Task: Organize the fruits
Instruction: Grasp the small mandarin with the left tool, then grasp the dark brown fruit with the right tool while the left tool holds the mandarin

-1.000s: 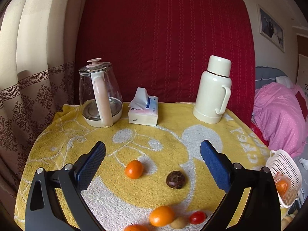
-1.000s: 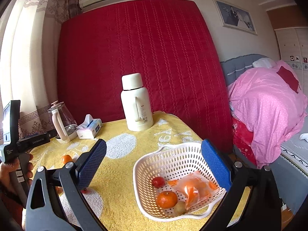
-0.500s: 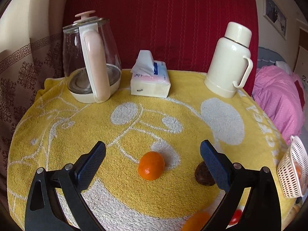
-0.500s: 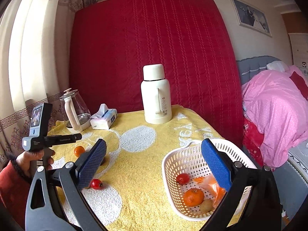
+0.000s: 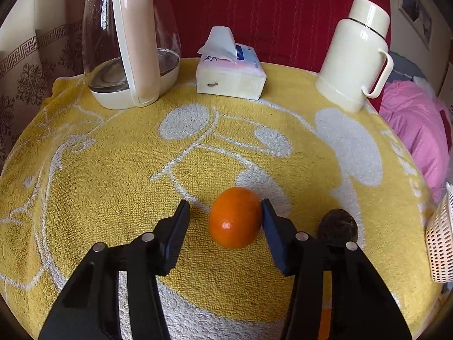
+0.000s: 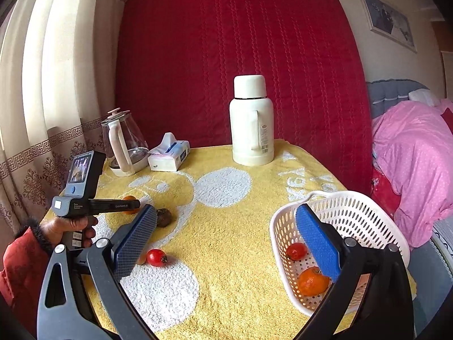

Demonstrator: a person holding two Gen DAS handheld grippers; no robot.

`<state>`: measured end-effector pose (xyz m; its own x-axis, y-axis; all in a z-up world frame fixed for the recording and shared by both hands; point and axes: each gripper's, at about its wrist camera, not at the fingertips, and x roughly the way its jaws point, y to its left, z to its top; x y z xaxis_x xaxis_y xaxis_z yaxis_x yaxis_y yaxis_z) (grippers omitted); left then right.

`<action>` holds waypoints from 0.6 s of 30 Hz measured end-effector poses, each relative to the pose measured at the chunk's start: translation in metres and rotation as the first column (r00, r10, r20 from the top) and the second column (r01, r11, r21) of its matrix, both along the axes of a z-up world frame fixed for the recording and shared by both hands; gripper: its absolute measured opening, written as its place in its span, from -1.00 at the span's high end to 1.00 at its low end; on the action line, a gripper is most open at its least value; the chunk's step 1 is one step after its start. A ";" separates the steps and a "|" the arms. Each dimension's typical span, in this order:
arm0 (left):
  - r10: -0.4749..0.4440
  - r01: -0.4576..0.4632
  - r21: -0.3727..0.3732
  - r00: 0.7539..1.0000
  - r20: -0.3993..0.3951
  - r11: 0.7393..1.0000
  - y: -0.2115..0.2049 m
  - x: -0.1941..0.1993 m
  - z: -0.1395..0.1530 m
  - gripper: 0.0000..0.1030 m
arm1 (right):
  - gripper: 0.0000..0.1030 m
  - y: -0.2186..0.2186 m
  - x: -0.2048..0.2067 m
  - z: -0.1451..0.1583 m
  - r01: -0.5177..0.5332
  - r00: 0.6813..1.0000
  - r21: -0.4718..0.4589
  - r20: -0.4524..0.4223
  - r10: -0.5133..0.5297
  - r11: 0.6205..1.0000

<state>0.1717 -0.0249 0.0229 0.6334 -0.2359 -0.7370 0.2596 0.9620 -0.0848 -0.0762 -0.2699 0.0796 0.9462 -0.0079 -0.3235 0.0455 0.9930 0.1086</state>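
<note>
On the yellow towel lies an orange [image 5: 235,218], and it sits between the jaws of my left gripper [image 5: 224,203]. The jaws are closing: the right pad touches the fruit, while the left pad still stands a little apart from it. A dark brown fruit [image 5: 338,223] lies just right of that gripper. My right gripper [image 6: 226,212] hangs open above the towel with nothing in it. In its view a red tomato [image 6: 156,257] lies loose on the towel. The white basket [image 6: 354,206] at the right holds a tomato [image 6: 296,250] and an orange [image 6: 312,280].
At the back stand a glass kettle [image 5: 130,42], a tissue pack [image 5: 230,70] and a cream thermos [image 5: 356,56], in front of a red mattress. Pink bedding [image 6: 413,164] lies right of the table. A hand [image 6: 68,226] in a red sleeve holds the left gripper.
The left gripper came down and forward to the orange, and its jaws narrowed around it. The right gripper swung left, so the basket now sits further right in its view.
</note>
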 end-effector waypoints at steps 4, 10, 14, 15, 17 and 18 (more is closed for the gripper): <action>-0.009 0.009 0.011 1.000 0.011 1.000 0.000 -0.002 -0.001 0.28 | -0.94 0.004 0.003 -0.002 -0.018 1.000 0.002 -0.016 0.018 1.000; 0.000 0.001 -0.014 1.000 0.019 1.000 0.006 -0.005 0.002 0.32 | -0.94 0.008 0.012 -0.002 -0.039 0.998 0.020 -0.038 0.040 0.999; 0.027 -0.025 -0.044 0.999 0.045 0.999 0.015 -0.011 0.016 0.32 | -0.94 0.014 0.019 -0.001 -0.057 0.997 0.019 -0.043 0.058 0.998; 0.032 -0.029 -0.058 0.998 0.058 0.998 0.018 -0.014 0.021 0.32 | -0.94 0.016 0.022 0.000 -0.065 0.997 0.023 -0.045 0.066 0.998; 0.045 -0.038 -0.080 0.995 0.088 0.996 0.024 -0.021 0.034 0.32 | -0.94 0.020 0.029 0.000 -0.077 0.996 0.029 -0.050 0.079 0.997; 0.051 -0.042 -0.084 0.993 0.105 0.996 0.026 -0.024 0.040 0.32 | -0.94 0.023 0.032 0.000 -0.084 0.995 0.031 -0.052 0.086 0.996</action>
<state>0.1474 0.0014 0.0628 0.7194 -0.2609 -0.6437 0.2265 0.9642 -0.1376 -0.0438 -0.2472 0.0798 0.9244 0.0816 -0.3725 -0.0323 0.9901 0.1367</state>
